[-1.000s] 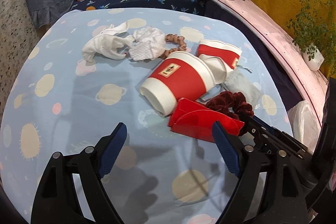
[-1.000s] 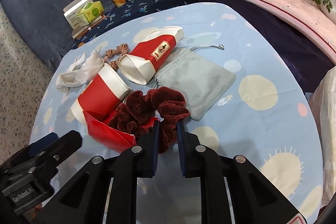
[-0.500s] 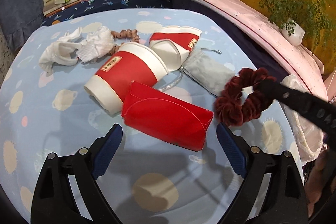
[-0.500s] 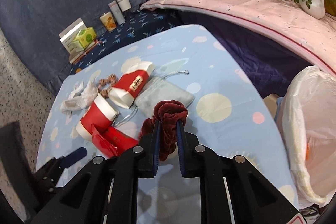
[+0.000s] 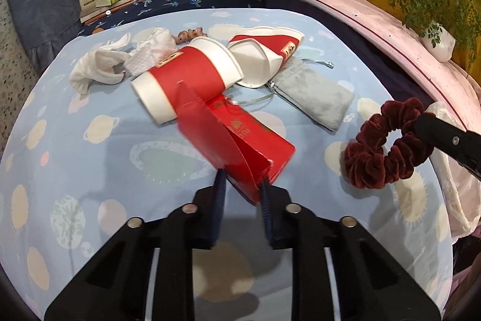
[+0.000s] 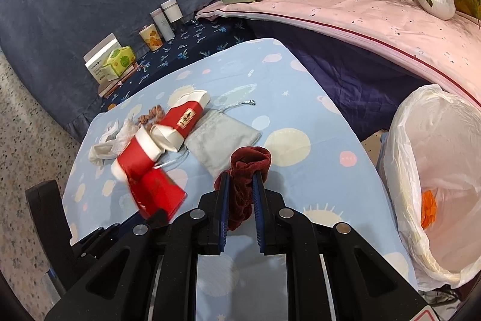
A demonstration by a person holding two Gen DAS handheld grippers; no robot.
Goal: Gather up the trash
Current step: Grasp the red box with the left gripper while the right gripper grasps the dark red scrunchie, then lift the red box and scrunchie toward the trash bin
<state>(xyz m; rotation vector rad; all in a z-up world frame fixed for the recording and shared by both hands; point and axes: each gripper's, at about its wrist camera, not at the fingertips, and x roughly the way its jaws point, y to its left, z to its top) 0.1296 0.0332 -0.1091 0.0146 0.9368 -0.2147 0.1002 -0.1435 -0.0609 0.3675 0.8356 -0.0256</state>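
Left fingers [image 5: 217, 191] are closing on the red carton [image 5: 240, 146] lying on the table [image 5: 90, 200], so seat the pads squarely before lifting, while the right gripper [image 6: 241, 185] pinches the scrunchie [image 6: 249, 161] near the bin bag [image 6: 421, 155].

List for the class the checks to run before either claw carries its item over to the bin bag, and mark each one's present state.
1. Right claw shut on dark red scrunchie: ok.
2. Left claw gripping flattened red box: jaws closing around its end; firm hold, cannot tell.
3. Bin bag mouth open: ok.
4. Box free of the near paper cup: cannot tell, they overlap.
5. Room left in bag: ok.
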